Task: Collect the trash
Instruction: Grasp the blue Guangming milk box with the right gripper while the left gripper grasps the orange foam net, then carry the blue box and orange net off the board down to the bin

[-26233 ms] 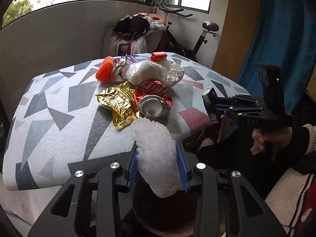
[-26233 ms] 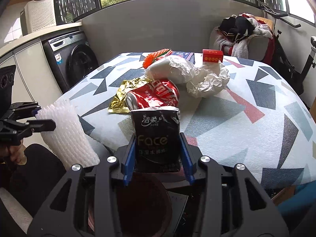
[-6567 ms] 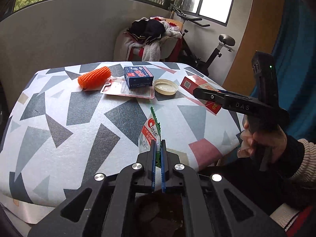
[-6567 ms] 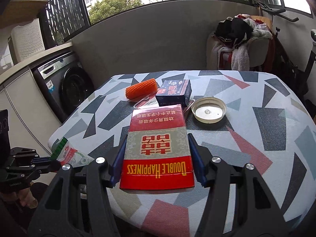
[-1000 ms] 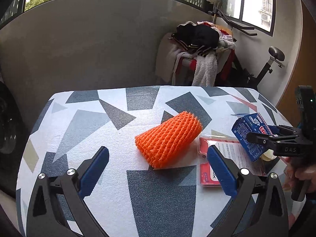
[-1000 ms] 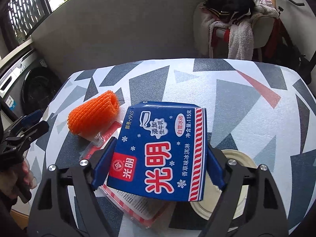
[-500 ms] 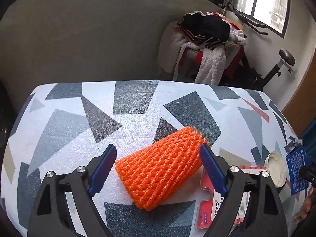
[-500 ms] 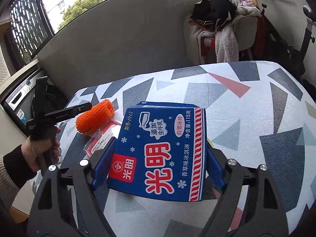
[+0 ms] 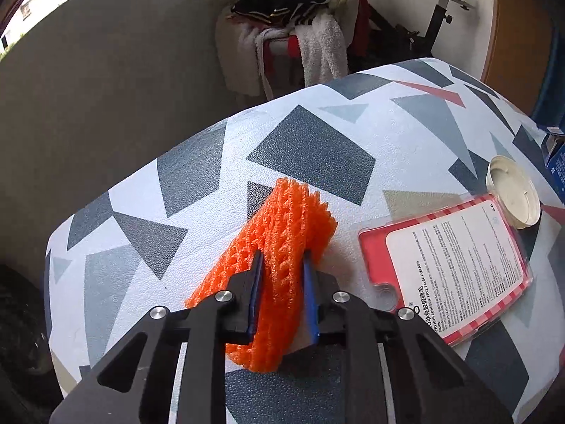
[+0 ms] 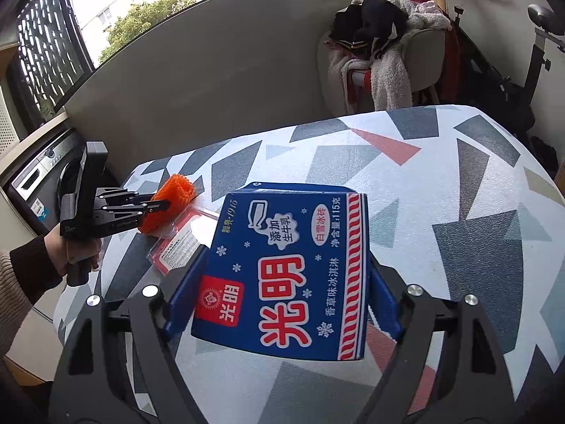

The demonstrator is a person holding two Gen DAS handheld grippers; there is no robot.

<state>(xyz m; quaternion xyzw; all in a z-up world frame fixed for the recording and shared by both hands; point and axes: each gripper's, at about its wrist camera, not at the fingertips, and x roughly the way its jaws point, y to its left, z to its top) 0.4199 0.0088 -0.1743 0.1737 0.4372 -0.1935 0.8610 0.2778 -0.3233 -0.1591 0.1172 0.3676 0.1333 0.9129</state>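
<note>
In the left wrist view, the left gripper (image 9: 280, 272) is seen from behind, its blue-padded fingers (image 9: 255, 282) pinched on an orange foam net (image 9: 282, 243), which is squeezed narrow between them and lies on the tabletop (image 9: 197, 176), a white cover patterned with grey and red triangles. Just to the right of the net a red packet (image 9: 448, 268) with a white printed label lies flat, and a round white lid (image 9: 513, 196) rests at its far corner, touching or overlapping it. At the right edge a sliver of the blue carton (image 9: 558, 173) is visible. Behind the tabletop a chair (image 9: 296, 35) piled with clothes and towels is seen, with an exercise bike (image 9: 441, 10) beside it. In the right wrist view, the right gripper (image 10: 284, 282) is seen with its fingers (image 10: 185, 293) clamped on the two sides of the blue carton (image 10: 286, 272), which is held above the tabletop (image 10: 459, 194) with its printed face up. At the left the left gripper (image 10: 155, 208) is held in a hand (image 10: 76, 251), its fingers closed on the net (image 10: 169, 201), with the packet (image 10: 176, 243) just beside it on the cover. A washing machine (image 10: 35, 183) stands behind the hand, and the chair (image 10: 388, 49) with clothes is seen at the far side.
</note>
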